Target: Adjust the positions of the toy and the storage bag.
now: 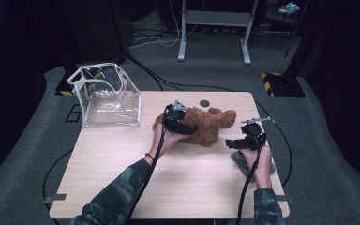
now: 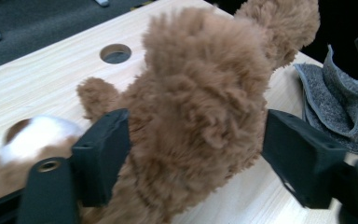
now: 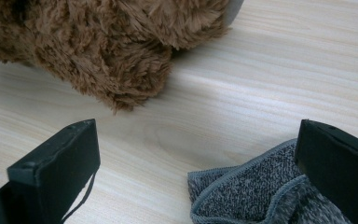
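You've got the table (image 1: 122, 187) mostly to yourself here, with the brown teddy bear (image 1: 206, 124) lying near the middle. Your left tongs (image 2: 196, 154) straddle a furry limb, one pad touching fur and the other just off it, so they're not clamped yet. I'd squeeze in deep past the fluff before lifting, or it'll probably slip. The clear plastic bag (image 1: 108, 96) stands open at the far left corner, nothing inside as far as I can see. Your right tongs (image 3: 196, 168) are open over the grey cloth (image 3: 242, 196), holding nothing.
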The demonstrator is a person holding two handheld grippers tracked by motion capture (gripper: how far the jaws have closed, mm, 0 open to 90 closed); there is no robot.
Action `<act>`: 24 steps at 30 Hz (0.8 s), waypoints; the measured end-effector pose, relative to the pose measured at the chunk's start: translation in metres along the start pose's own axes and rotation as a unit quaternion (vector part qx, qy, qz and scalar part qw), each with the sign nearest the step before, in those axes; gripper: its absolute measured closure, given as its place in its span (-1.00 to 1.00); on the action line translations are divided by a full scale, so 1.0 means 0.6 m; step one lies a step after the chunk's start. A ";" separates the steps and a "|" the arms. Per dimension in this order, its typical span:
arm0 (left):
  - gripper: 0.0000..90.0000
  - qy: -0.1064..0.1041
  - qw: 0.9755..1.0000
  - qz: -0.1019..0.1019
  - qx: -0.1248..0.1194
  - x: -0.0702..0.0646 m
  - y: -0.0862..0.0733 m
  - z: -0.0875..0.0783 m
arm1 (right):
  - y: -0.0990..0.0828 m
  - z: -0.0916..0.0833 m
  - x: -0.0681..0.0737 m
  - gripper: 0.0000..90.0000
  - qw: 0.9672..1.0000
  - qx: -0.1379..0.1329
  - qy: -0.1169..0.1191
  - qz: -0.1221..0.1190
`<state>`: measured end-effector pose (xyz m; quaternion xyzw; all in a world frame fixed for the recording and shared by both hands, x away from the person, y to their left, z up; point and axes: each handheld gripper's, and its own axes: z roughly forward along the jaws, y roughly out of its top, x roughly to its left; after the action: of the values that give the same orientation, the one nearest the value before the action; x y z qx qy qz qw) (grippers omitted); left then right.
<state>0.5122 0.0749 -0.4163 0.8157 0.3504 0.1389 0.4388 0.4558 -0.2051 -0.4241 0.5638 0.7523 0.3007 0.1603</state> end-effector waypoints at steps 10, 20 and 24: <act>0.37 -0.022 0.999 0.022 -0.004 -0.002 -0.026 0.010 | 0.000 0.001 0.004 -1.00 1.000 0.004 0.008 0.012; 0.58 -0.026 0.999 0.030 -0.022 -0.009 -0.056 0.000 | 0.007 0.008 0.006 -0.98 1.000 -0.012 0.021 0.010; 0.61 -0.028 0.999 0.035 -0.029 -0.010 -0.068 -0.004 | 0.017 0.008 0.003 -0.90 0.999 -0.032 0.022 0.010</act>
<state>0.4881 0.0875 -0.4476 0.8181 0.3051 0.1409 0.4667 0.4655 -0.2001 -0.4213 0.5594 0.7398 0.3385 0.1588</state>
